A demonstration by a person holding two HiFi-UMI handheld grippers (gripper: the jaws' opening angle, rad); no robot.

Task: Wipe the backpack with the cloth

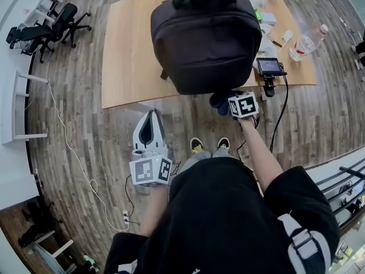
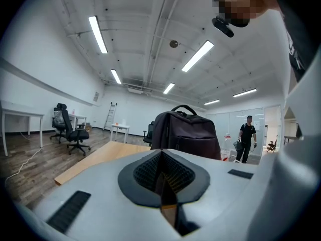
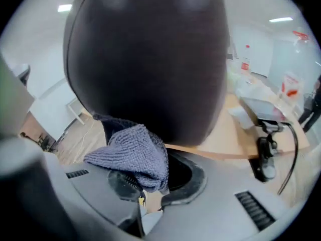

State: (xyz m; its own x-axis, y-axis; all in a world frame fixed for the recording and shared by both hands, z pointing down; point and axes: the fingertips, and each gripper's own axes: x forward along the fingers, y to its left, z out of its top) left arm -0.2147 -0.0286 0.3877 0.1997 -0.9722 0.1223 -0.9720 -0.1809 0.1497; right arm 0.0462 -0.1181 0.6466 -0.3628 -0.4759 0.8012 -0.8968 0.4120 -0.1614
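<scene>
A person stands at the near edge of a light wooden desk (image 1: pixel 131 50), seen from above, with a gripper in each hand. A large dark backpack (image 1: pixel 205 39) stands upright on the desk with its carry handle on top, its base close to the near edge. The right gripper (image 3: pixel 150 187) points down at the lower front of the backpack, and its jaws are clamped on a grey-blue knitted cloth (image 3: pixel 133 154). The cloth bunches up over the jaws and lies right at the bottom edge of the backpack; I cannot tell whether it presses on the fabric. The left gripper (image 1: pixel 151 116) is over the wooden floor, short of the desk and well apart from the backpack. Its jaws are together with nothing between them, and it points roughly level toward the backpack. On the right part of the desk, beside the backpack, are a small screen on a stand (image 1: pixel 269 66) with a black cable, and a plastic bottle (image 1: pixel 308 41). Black office chairs (image 1: pixel 54 27) stand on the floor to the far left. In the left gripper view, another person (image 2: pixel 247 137) stands in the background beyond the desk.
</scene>
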